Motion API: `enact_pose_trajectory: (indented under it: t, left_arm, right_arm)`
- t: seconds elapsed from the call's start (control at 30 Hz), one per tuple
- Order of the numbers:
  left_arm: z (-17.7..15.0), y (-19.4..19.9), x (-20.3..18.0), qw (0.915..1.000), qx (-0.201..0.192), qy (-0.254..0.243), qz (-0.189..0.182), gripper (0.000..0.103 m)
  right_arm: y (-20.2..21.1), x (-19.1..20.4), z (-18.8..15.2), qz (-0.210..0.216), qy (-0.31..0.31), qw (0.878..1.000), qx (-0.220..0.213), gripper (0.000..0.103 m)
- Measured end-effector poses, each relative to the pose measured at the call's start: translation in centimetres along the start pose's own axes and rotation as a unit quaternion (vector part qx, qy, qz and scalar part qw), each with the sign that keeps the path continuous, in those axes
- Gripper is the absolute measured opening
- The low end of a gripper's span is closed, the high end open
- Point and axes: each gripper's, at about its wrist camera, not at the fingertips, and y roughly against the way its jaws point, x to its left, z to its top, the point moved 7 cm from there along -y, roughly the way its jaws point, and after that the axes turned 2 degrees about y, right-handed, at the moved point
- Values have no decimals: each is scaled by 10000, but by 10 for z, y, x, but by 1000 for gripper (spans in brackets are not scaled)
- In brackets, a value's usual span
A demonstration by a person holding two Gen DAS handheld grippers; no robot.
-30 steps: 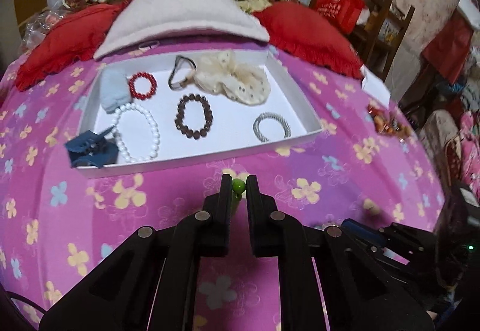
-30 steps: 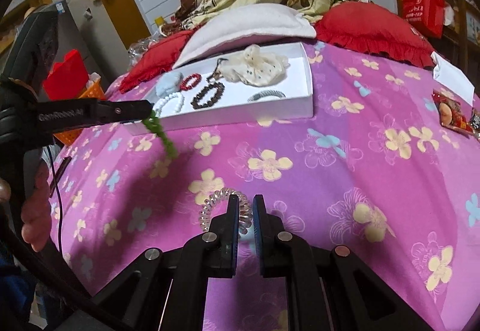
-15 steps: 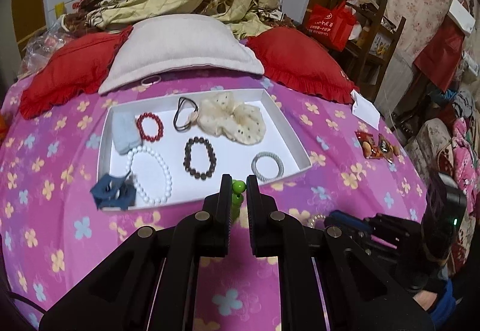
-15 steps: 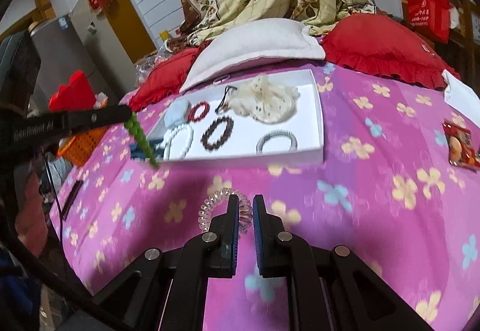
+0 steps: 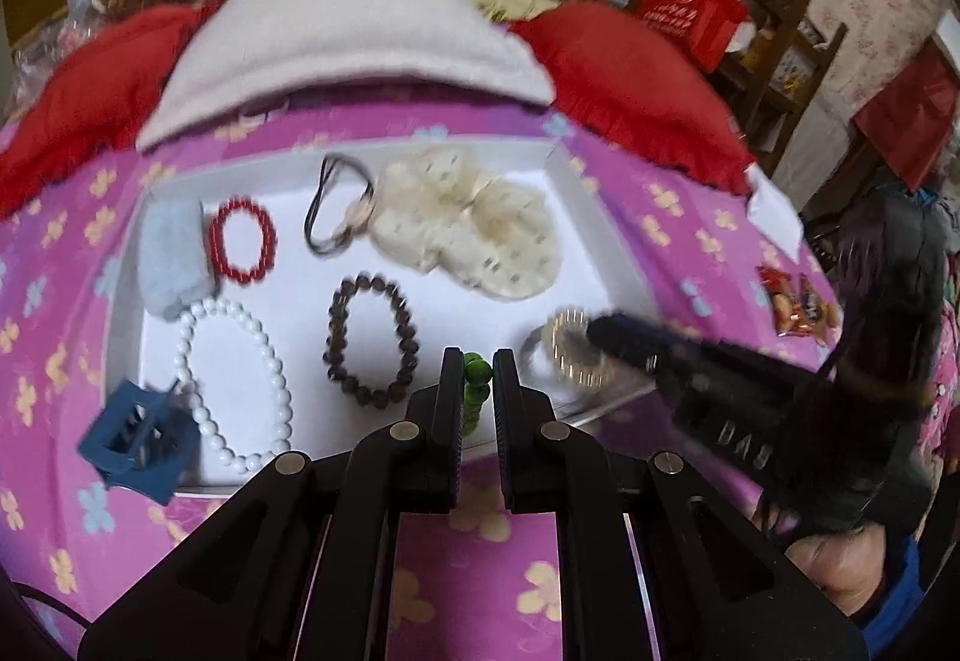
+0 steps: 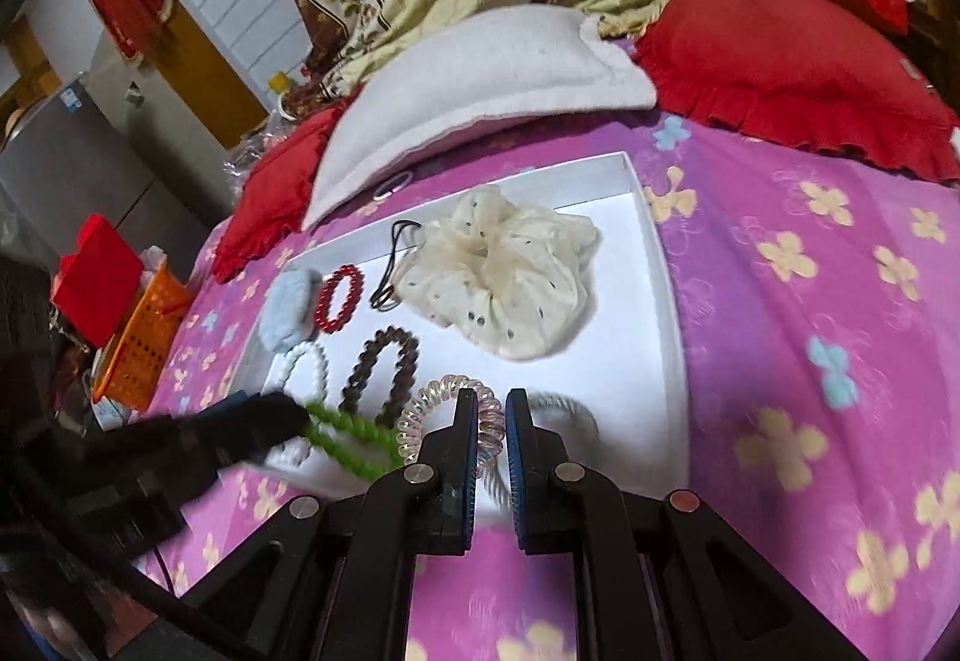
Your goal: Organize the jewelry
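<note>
On the pink flowered bedspread lies a white tray (image 5: 600, 241) (image 6: 660, 271) with a red bead bracelet (image 5: 243, 241), a brown bead bracelet (image 5: 369, 340), a white pearl bracelet (image 5: 234, 379), a cream scrunchie (image 5: 468, 229), a black hair tie (image 5: 336, 211) and a grey bracelet (image 6: 570, 403). My left gripper (image 5: 478, 358) is shut on a green bead bracelet (image 5: 474, 403) (image 6: 354, 433) over the tray's near edge. My right gripper (image 6: 492, 412) is shut on a clear spiral hair tie (image 6: 432, 409) (image 5: 576, 355) above the tray's near right corner.
A blue claw clip (image 5: 138, 439) sits on the tray's near left corner, beside a light blue fabric piece (image 5: 171, 253). Red pillows (image 5: 630, 79) and a white pillow (image 5: 336, 37) lie behind the tray. Snack packets (image 5: 798, 301) lie to the right, and an orange basket (image 6: 144, 343) stands off the bed's left.
Both grippers have moved forward from over the bedspread to the tray's near edge, still holding their pieces. The right gripper now shows close beside the left one.
</note>
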Motion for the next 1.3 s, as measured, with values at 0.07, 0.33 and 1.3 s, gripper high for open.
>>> enact_pose_trajectory:
  t: [0.07,0.33,1.3]
  left_arm:
    - [-8,-9,7,9999,103,56,-11,8]
    - [-24,-19,25,9997,198,90,123,8]
    - [-118,100,72,9887,-676,498,1242,39]
  right_arm:
    - [-13,2,4,-13,38,10000,86,8]
    - [-45,8,8,-95,143,9995,274,8]
    - [-23,76,-43,-426,958,9944,115,38]
